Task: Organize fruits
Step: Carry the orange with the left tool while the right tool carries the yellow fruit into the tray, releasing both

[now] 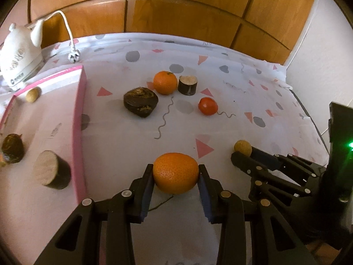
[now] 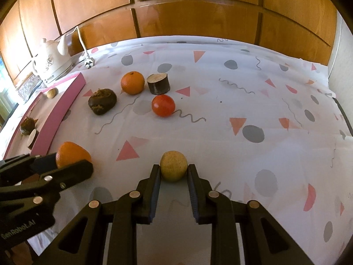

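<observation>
My left gripper point(image 1: 176, 171) is shut on an orange point(image 1: 175, 173), just right of the pink tray point(image 1: 79, 119). My right gripper point(image 2: 173, 170) is shut on a small tan round fruit point(image 2: 173, 165); that gripper also shows in the left wrist view point(image 1: 242, 154). On the cloth farther off lie a second orange point(image 1: 165, 85), a dark cut cylinder piece point(image 1: 187, 85), a dark lumpy fruit point(image 1: 140, 102) and a red tomato point(image 1: 207, 106). The tray holds a tan fruit point(image 1: 33, 94), a dark fruit point(image 1: 12, 148) and a cut cylinder piece point(image 1: 51, 173).
A white kettle point(image 1: 18, 55) with cord and plug point(image 1: 72, 56) stands at the back left. Wooden panels point(image 1: 176, 11) rise behind the patterned tablecloth point(image 1: 242, 110). A white wall point(image 1: 320, 55) borders the right.
</observation>
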Motion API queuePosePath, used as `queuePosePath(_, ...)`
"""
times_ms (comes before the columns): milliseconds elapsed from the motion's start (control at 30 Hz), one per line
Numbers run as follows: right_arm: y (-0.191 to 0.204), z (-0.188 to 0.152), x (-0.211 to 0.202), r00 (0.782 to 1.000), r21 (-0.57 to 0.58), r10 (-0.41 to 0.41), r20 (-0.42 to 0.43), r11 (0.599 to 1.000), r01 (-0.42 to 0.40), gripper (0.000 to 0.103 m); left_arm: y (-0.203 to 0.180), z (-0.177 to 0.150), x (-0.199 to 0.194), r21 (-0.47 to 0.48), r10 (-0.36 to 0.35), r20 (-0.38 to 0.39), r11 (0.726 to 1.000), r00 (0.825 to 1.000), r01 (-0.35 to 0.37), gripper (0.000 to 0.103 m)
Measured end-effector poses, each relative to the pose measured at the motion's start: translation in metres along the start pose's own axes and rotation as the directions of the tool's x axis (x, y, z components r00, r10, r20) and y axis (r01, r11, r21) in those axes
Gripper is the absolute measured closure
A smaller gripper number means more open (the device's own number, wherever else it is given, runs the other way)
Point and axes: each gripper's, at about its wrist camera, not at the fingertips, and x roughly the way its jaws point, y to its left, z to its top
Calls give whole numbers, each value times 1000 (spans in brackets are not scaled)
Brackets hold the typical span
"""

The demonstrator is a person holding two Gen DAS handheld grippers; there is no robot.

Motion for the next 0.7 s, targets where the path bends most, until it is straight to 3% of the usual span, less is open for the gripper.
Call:
queuePosePath(367,23,-8,-8,1000,-41,14,-18,999,-15,79,26,1,-41,-48,37,82,998,996,-33,64)
queuePosePath(700,57,1,-10,995,-87,94,-32,991,-97,79,86,0,-70,-181,99,128,981,987,-75,64)
